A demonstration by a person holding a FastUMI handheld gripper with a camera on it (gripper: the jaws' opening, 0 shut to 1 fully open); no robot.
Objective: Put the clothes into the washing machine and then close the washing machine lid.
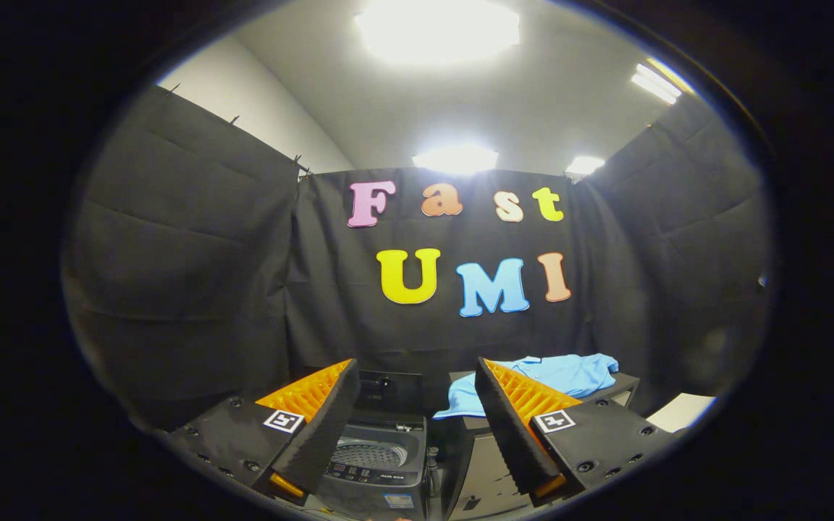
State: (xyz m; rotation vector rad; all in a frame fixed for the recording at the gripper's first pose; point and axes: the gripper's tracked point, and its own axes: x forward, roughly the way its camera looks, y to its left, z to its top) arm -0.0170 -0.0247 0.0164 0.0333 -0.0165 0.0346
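A small grey top-loading washing machine [379, 452] stands low between and beyond my fingers, its lid [388, 387] raised at the back and the perforated drum [368, 454] showing. A light blue garment [547, 382] lies spread on a dark stand [623, 387] to the right of the machine, partly hidden behind my right finger. My gripper [417, 373] is open, held well above and short of both, with nothing between its fingers.
Black cloth walls close the booth behind and on both sides. A pale flat surface [681, 411] lies beyond the stand at the right. The dark stand's front panel [486, 470] drops beside the machine.
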